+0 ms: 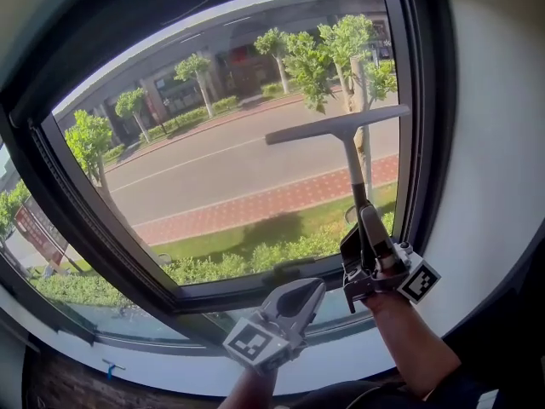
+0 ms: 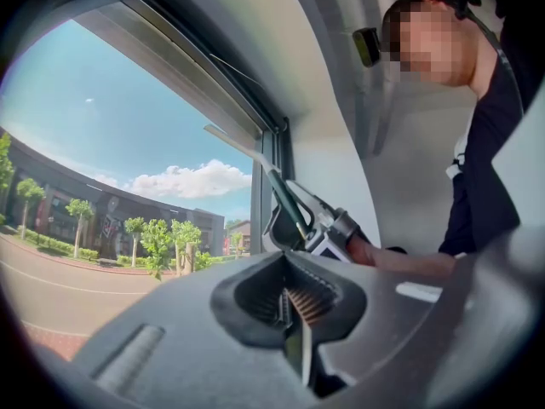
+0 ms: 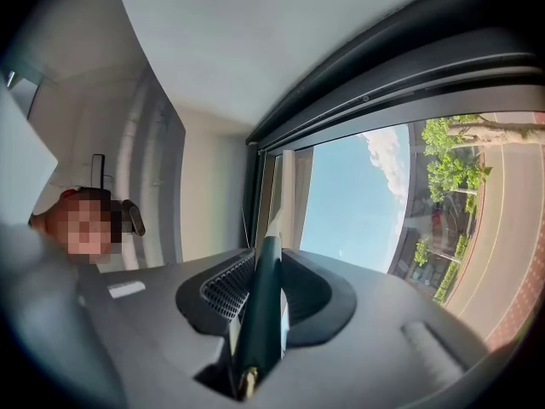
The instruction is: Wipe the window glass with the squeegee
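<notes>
right claw grips squeegee handle | blade up at window glass, near right edge | left claw closed tight, empty

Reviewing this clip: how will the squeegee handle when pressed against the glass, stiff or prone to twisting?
The squeegee looks stiff: its slim handle runs straight up from the right gripper. Likely light, yet the wide blade sits far from the grip, so it may twist when pushed. The smooth handle could slip.
</notes>
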### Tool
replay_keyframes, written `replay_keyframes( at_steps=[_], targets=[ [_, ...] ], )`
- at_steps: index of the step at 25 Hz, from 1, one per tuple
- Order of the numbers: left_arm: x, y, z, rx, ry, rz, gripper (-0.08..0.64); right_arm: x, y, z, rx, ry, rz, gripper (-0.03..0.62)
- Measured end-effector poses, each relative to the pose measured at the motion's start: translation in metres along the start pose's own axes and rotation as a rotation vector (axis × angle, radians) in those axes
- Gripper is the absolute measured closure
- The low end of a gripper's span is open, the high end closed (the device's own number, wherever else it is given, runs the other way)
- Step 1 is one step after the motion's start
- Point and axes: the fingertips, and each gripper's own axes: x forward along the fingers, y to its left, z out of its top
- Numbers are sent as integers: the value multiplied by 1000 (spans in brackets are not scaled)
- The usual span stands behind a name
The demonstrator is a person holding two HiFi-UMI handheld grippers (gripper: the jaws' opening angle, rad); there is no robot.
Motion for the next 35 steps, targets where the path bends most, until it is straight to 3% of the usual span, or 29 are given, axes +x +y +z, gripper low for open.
replay_keyframes(
  at_steps=[11, 17, 27, 35],
  targets=[
    [14, -8, 8, 13, -18, -18, 557, 82, 4, 56, -53, 18, 117, 495],
    [10, -2, 11, 12, -27, 5, 557, 130, 4, 80, -27, 7, 179, 495],
    [-3, 14, 19, 24, -43, 60, 557, 190, -6, 110, -14, 14, 207, 495],
    [-11, 20, 13, 23, -43, 86, 557, 199, -10, 112, 55, 15, 250, 494]
  ],
)
